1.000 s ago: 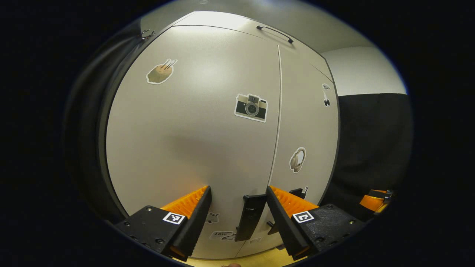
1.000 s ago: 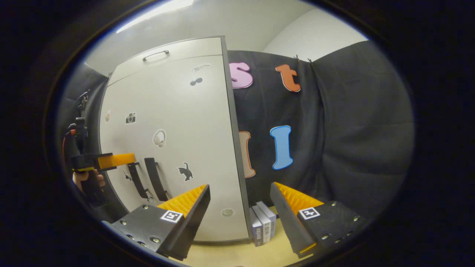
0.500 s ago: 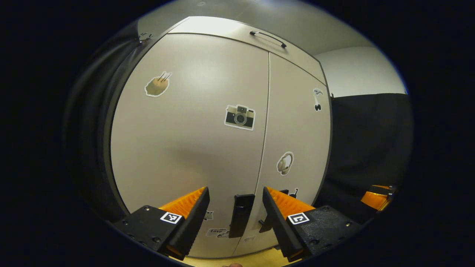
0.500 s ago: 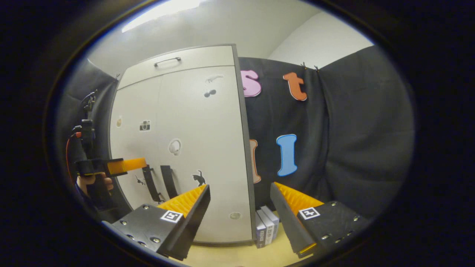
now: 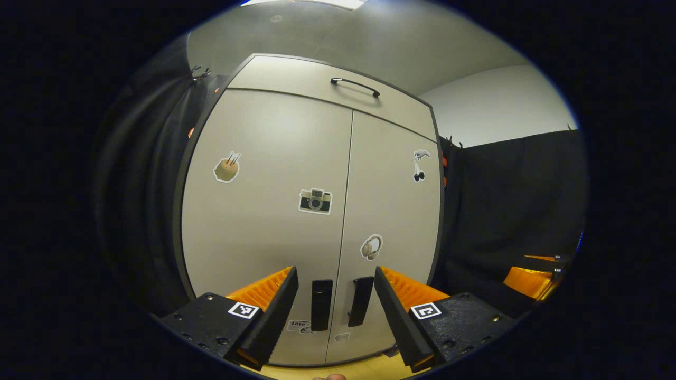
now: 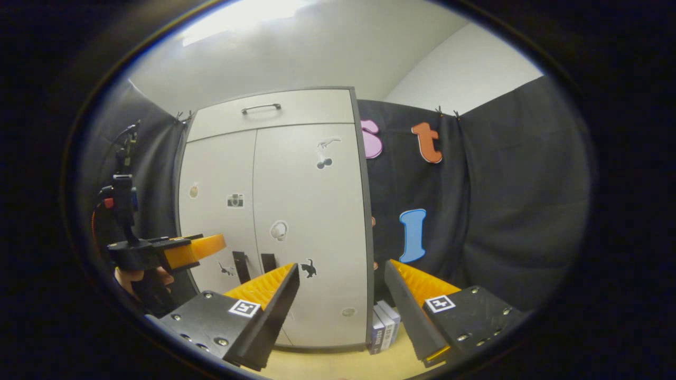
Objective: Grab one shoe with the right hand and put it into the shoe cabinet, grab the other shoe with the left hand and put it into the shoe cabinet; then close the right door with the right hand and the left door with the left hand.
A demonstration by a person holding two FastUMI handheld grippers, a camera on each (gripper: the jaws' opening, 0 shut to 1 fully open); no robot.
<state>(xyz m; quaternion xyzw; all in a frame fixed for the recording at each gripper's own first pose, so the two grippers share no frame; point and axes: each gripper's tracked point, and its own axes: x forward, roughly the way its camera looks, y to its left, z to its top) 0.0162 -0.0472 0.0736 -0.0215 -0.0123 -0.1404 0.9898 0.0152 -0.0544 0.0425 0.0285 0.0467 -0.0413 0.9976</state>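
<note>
The pale grey shoe cabinet (image 5: 317, 211) stands straight ahead with its left door (image 5: 264, 221) and right door (image 5: 393, 211) both closed and flush. Two black handles (image 5: 321, 305) sit side by side at the seam. My left gripper (image 5: 335, 274) is open and empty, a short way back from the handles. My right gripper (image 6: 341, 266) is open and empty too, facing the cabinet's (image 6: 306, 211) right edge. In the right gripper view the left gripper (image 6: 208, 247) hangs in front of the left door, held by a hand (image 6: 142, 277). The right gripper (image 5: 528, 277) shows at the far right of the left gripper view.
A drawer front with a bar handle (image 5: 355, 87) tops the cabinet. A few books (image 6: 385, 327) stand upright on the light wooden floor (image 6: 327, 364) against the cabinet's right side. Black cloth walls (image 6: 501, 211) close in left and right.
Both grippers have drawn back from the cabinet, which looks smaller and fully framed now. The left gripper has moved away from the left door's handle. The doors stay closed.
</note>
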